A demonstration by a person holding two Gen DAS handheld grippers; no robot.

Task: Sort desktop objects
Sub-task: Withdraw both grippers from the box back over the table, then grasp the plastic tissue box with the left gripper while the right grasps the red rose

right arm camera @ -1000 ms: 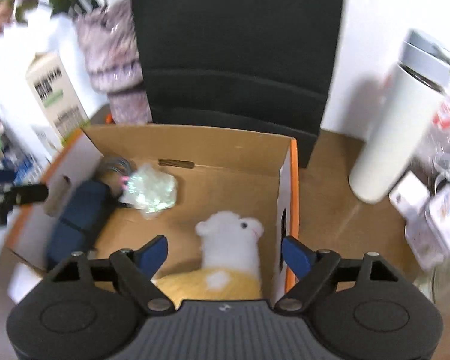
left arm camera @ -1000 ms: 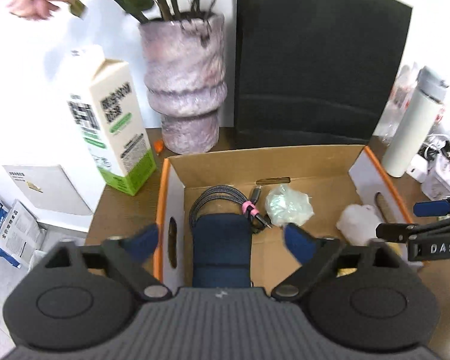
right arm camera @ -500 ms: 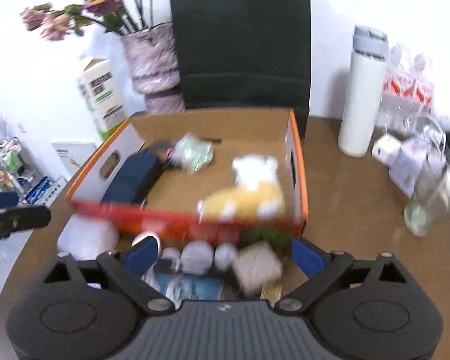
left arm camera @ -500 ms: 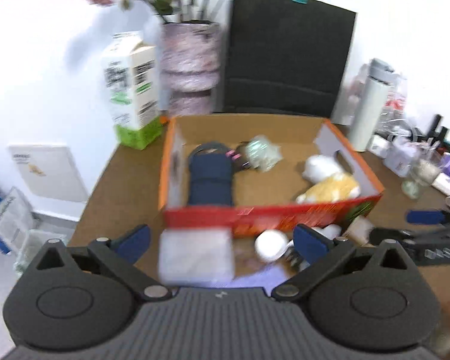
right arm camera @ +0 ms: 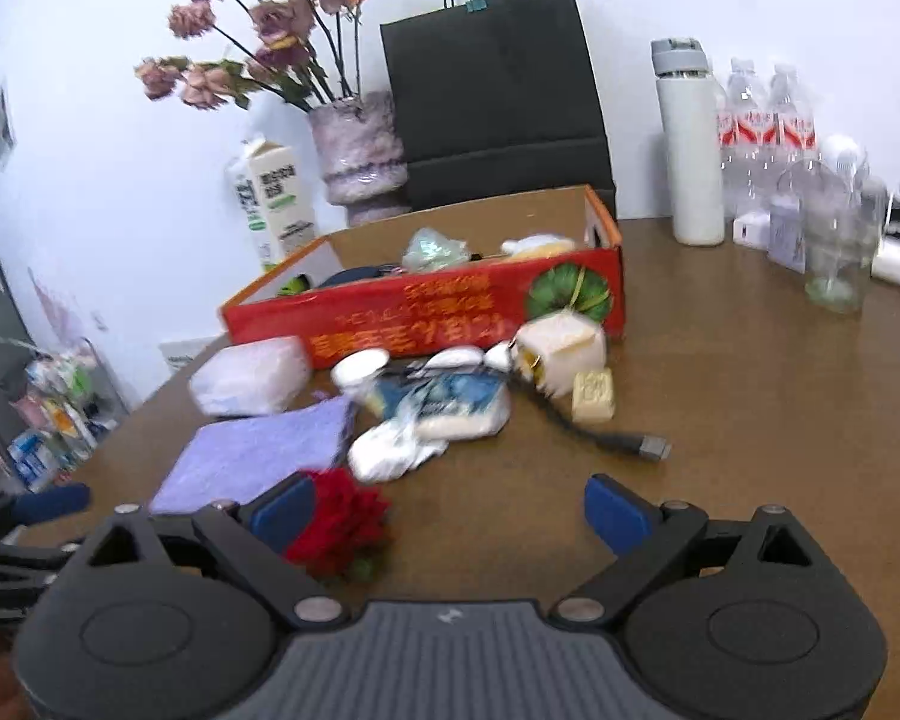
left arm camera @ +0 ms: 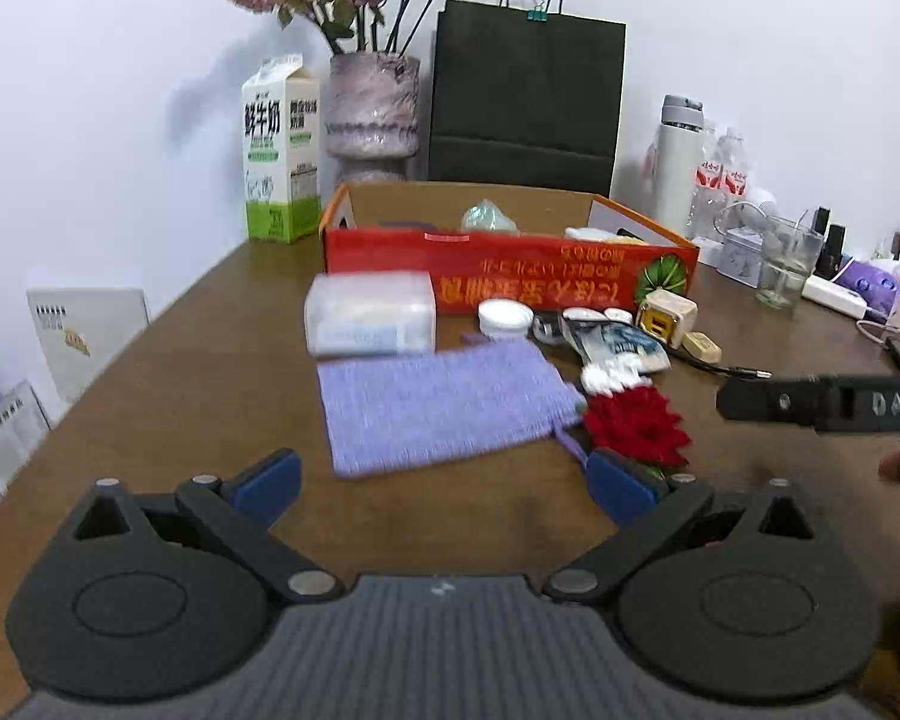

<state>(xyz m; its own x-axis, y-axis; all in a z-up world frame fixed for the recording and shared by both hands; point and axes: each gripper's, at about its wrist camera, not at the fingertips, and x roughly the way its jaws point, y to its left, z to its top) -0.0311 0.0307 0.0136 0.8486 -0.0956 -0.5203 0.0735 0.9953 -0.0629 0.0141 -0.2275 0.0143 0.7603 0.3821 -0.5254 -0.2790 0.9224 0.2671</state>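
A red cardboard box (left arm camera: 510,276) (right arm camera: 426,318) stands mid-table with a plush toy, a blue pouch and a wrapped ball inside. In front of it lie a tissue pack (left arm camera: 369,321), a purple cloth (left arm camera: 444,402) (right arm camera: 258,456), a red fabric flower (left arm camera: 636,426) (right arm camera: 339,519), a blue-white packet (right arm camera: 456,399), a cream charger cube (right arm camera: 561,345) and a black cable plug (right arm camera: 642,446). My left gripper (left arm camera: 444,483) is open and empty, just short of the cloth. My right gripper (right arm camera: 450,510) is wide open with the flower beside its left fingertip, untouched.
Behind the box stand a milk carton (left arm camera: 282,150), a vase of dried roses (left arm camera: 372,114) and a black paper bag (left arm camera: 525,102). To the right are a white flask (right arm camera: 690,144), water bottles (right arm camera: 768,138) and a glass (right arm camera: 834,252). The table's left edge drops to floor clutter.
Both grippers pulled back from above the box and sank toward the table's near side. The loose things in front of the box came into view. The right jaws widened.
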